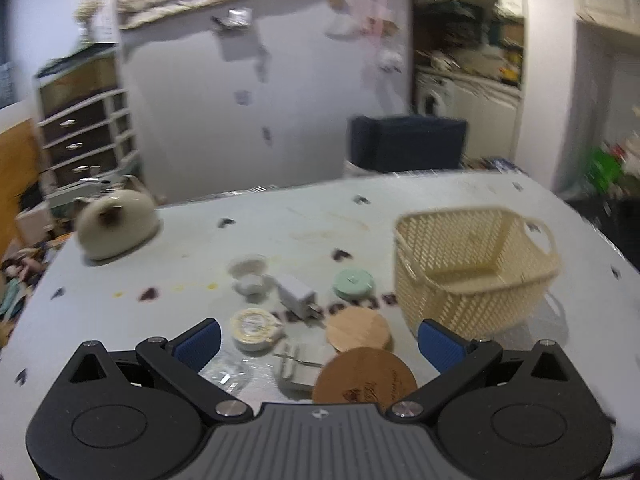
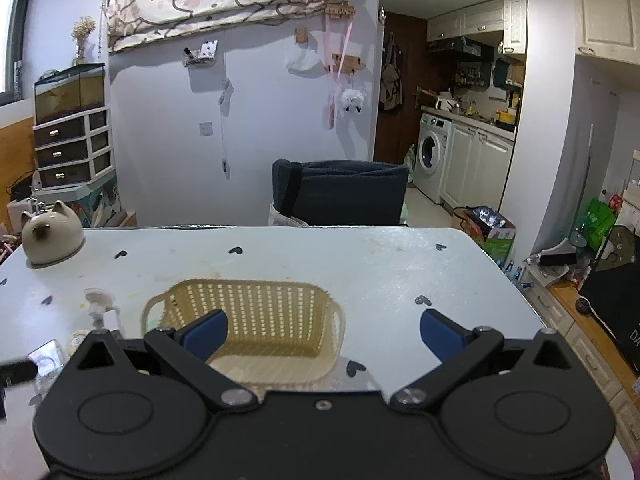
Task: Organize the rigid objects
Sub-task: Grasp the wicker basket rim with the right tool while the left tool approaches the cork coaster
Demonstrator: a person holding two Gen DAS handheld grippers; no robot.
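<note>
In the left wrist view, small items lie on the white table (image 1: 280, 216): a white charger plug (image 1: 297, 294), a mint round lid (image 1: 354, 283), a yellow-white tape roll (image 1: 253, 327), two round wooden coasters (image 1: 357, 330) (image 1: 365, 376), a grey block (image 1: 298, 366), a clear plastic piece (image 1: 225, 372) and a small white cup (image 1: 252, 284). The cream basket (image 1: 472, 268) stands to their right, empty. My left gripper (image 1: 319, 342) is open above the coasters, holding nothing. My right gripper (image 2: 323, 334) is open over the basket (image 2: 256, 320), empty.
A cat-shaped ceramic jar (image 1: 116, 226) (image 2: 50, 236) stands at the table's far left. A dark chair (image 2: 340, 192) is behind the far edge. A small white pump bottle (image 2: 98, 312) stands left of the basket. The table's right edge drops to a cluttered floor.
</note>
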